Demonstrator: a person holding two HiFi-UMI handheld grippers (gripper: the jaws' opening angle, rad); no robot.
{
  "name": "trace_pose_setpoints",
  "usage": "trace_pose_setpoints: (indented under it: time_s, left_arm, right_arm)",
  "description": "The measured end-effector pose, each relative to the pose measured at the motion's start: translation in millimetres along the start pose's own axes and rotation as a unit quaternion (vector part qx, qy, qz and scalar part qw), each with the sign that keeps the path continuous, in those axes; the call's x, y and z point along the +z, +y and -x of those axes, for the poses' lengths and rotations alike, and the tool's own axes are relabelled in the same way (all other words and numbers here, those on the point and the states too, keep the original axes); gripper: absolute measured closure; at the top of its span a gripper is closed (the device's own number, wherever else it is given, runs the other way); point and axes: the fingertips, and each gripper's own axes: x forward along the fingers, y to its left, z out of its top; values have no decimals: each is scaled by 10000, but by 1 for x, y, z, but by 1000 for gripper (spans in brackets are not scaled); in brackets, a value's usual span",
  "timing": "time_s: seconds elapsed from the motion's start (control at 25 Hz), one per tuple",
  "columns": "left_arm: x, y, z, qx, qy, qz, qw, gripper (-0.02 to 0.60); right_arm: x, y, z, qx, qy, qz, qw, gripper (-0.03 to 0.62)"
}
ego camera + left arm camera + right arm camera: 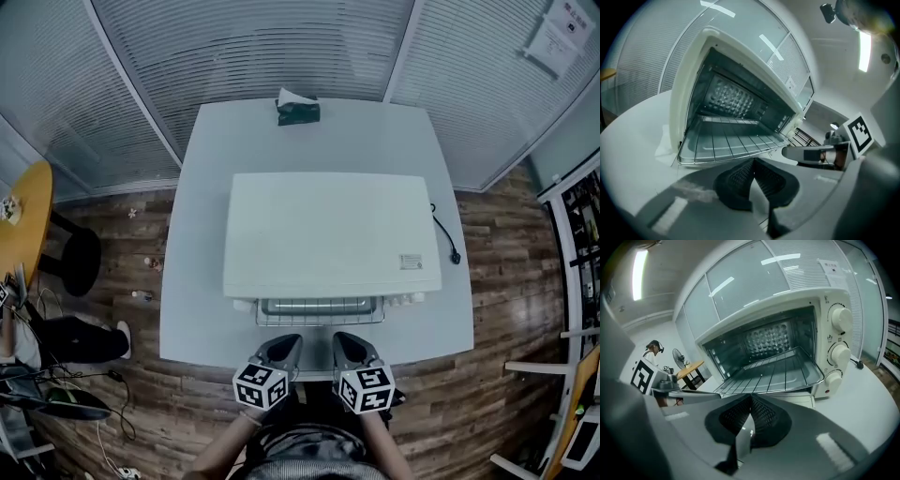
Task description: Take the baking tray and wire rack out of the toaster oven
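Note:
A white toaster oven [330,232] stands open on a white table [206,281]. Its wire rack [320,309] juts slightly out of the front opening, and in the left gripper view the wire rack [729,140] fills the lower cavity. A flat baking tray [780,373] seems to lie just under the wires. My left gripper [281,349] and right gripper [349,349] hover side by side just before the oven front, apart from the rack. In their own views the left gripper [753,161] and right gripper [751,397] are shut with nothing between the pads.
Three control knobs [840,352] sit at the oven's right side. A black power cord [448,239] trails off the table's right. A small dark box [298,111] stands at the table's far edge. A yellow round table [23,225] and a stool [80,261] are to the left.

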Motion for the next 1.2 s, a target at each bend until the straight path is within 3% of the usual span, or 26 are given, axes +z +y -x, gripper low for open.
trace_pose_setpoints:
  time_s: [0.24,0.44,0.84,1.2]
  left_arm:
    - [-24,25,-26,190,207,21,9996,578]
    - [-15,32,-28,209,-114,133,9996,578]
    - [-2,28,-22,-21,-302,281,9991,578]
    - [14,28,-24,-137,-577,240,9980,578]
  right_arm:
    - [-18,-10,-19,-110,286,-207,9993,591]
    - [-22,-14,-27,-52,352,-566,9978,591]
    - [-5,-13,-29,298,-11,-1043,9941,524]
    - [10,-19,-33,628,-362,-1845,9802,456]
